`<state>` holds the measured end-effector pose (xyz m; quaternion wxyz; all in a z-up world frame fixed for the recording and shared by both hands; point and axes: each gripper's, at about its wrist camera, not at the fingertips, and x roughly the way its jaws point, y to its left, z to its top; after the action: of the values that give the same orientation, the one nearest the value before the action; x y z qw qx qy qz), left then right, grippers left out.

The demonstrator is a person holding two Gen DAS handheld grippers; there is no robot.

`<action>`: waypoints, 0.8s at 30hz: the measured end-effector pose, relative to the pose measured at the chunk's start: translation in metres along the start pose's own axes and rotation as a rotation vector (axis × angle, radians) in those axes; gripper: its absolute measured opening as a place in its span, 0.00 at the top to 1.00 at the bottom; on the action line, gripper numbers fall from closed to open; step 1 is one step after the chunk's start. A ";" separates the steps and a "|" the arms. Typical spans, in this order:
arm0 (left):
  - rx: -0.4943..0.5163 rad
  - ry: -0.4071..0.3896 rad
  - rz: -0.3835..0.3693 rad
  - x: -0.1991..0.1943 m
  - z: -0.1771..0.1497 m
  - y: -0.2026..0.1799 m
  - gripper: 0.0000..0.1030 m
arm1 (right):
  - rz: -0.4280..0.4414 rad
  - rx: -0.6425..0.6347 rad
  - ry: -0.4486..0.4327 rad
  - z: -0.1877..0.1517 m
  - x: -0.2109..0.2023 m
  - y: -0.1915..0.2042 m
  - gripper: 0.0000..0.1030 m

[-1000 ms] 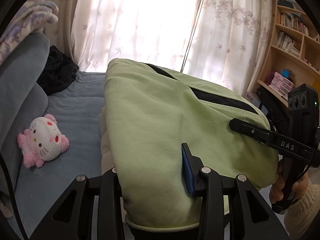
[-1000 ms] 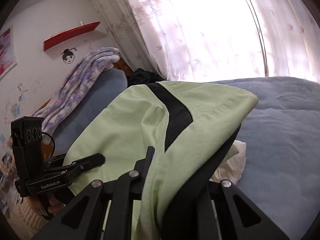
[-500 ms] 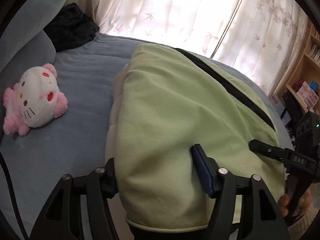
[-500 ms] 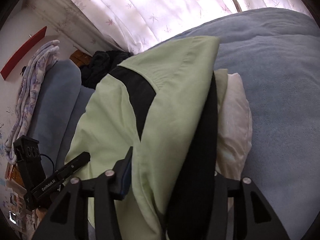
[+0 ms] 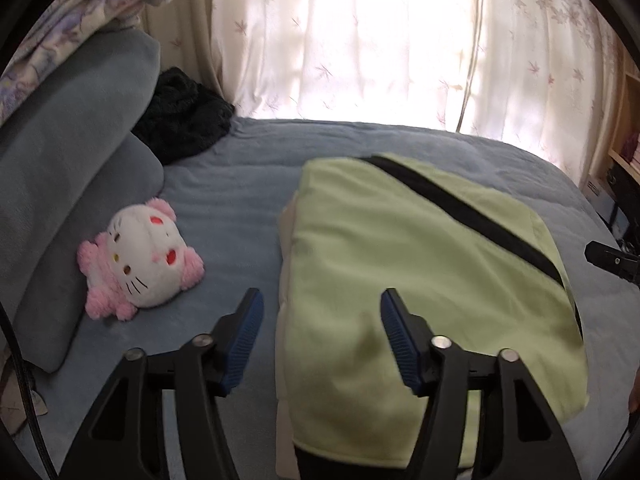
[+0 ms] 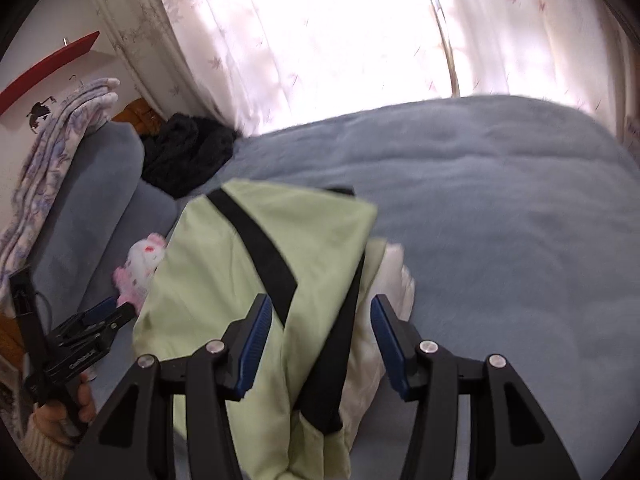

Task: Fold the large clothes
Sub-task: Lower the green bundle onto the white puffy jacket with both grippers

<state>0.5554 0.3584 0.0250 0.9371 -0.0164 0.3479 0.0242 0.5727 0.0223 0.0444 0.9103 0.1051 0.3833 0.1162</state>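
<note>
Both sets of jaws stand wide apart and grip nothing: the left gripper (image 5: 322,316) hangs over the near left edge of the garment, the right gripper (image 6: 320,320) over its near right edge; beneath them spreads the blue bed cover (image 6: 500,220); on it, ahead of and between the jaws, lies the folded pale-green jacket (image 5: 420,280) with a black stripe (image 5: 460,212) across its top; a pink-and-white plush toy (image 5: 140,256) sits left of the left jaws, apart from the jacket.
</note>
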 end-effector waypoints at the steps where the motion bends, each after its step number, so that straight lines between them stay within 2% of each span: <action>1: -0.007 -0.008 0.013 0.005 0.007 -0.004 0.57 | -0.008 0.014 -0.009 0.004 0.004 0.000 0.50; 4: -0.020 -0.027 0.047 0.023 0.021 -0.016 0.60 | -0.005 0.076 -0.030 0.019 0.030 0.012 0.50; 7: -0.006 -0.036 0.105 0.052 0.033 -0.028 0.60 | -0.045 0.063 -0.049 0.029 0.061 0.026 0.50; 10: 0.018 0.016 0.173 0.087 0.034 -0.034 0.60 | -0.090 0.070 -0.034 0.032 0.095 0.025 0.50; 13: 0.034 0.041 0.179 0.111 0.029 -0.032 0.60 | -0.114 0.085 0.006 0.026 0.126 0.016 0.50; 16: 0.039 0.063 0.176 0.132 0.027 -0.027 0.60 | -0.088 0.108 0.034 0.021 0.147 0.008 0.50; 24: -0.076 0.094 0.100 0.155 0.015 0.004 0.50 | -0.112 0.083 0.084 0.016 0.179 0.013 0.48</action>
<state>0.6819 0.3683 -0.0651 0.9160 -0.0356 0.3909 0.0835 0.7040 0.0855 -0.0614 0.8934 0.1162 0.4307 0.0536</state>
